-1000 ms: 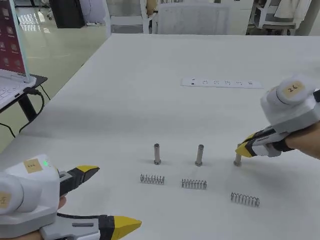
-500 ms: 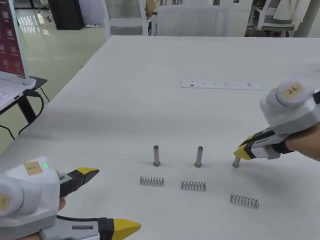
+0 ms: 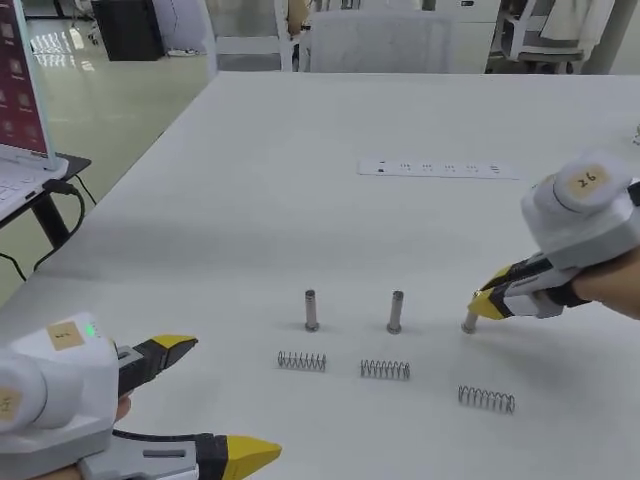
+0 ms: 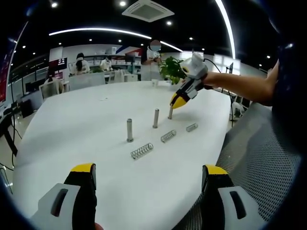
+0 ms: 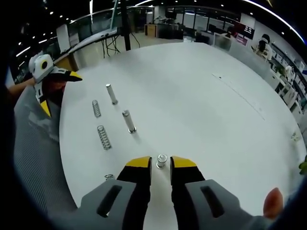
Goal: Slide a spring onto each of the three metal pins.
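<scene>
Three metal pins stand upright in a row on the white table: left pin (image 3: 311, 309), middle pin (image 3: 395, 312), right pin (image 3: 470, 322). One spring lies in front of each: (image 3: 301, 361), (image 3: 385, 370), (image 3: 486, 400). My right gripper (image 3: 485, 303) covers the right pin's top. In the right gripper view its jaws stand narrowly on either side of that pin (image 5: 161, 160), shut on it. My left gripper (image 3: 215, 400) hovers wide open at the near left corner, holding nothing. The left gripper view faces the pins (image 4: 129, 130) and springs (image 4: 142, 150) across the table.
A white power strip (image 3: 437, 168) lies further back on the table (image 3: 300, 180). A laptop (image 3: 15, 100) sits on a stand off the table's left edge. Chairs stand beyond the far edge. People sit in the background of the left gripper view.
</scene>
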`<action>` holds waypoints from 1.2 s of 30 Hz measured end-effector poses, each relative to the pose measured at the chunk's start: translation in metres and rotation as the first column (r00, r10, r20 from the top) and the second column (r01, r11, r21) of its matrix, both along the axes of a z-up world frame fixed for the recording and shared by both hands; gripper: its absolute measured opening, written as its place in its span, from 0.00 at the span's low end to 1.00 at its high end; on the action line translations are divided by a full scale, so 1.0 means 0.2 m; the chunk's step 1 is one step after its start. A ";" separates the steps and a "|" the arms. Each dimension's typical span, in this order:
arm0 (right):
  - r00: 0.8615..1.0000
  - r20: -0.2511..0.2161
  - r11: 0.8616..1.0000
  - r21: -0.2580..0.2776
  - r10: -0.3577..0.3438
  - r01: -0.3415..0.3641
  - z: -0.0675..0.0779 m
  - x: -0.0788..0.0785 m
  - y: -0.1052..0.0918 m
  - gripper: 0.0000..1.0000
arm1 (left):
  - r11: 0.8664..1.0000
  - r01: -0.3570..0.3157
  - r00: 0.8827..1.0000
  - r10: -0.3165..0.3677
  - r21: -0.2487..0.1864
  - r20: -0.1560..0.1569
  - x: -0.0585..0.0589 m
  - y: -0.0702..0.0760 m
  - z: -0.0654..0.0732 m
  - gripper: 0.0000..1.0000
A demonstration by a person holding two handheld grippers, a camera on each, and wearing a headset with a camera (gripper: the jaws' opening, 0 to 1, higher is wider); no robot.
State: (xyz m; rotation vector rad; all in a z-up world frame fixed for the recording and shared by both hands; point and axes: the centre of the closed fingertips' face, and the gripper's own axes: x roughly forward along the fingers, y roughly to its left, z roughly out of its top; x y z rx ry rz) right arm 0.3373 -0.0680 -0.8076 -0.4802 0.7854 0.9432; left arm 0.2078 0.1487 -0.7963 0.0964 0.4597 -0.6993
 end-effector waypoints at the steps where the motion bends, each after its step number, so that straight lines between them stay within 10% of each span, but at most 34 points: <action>1: 1.000 0.000 1.000 0.000 -0.001 0.001 0.00 0.00 0.00 0.13 | 1.000 0.000 1.000 0.000 0.000 0.000 0.00 0.00 0.00 0.88; 36: 0.996 -0.029 0.994 -0.069 0.089 -0.090 -0.02 -0.26 -0.12 0.18 | 1.000 0.007 1.000 -0.007 -0.007 0.003 0.00 -0.01 0.01 0.88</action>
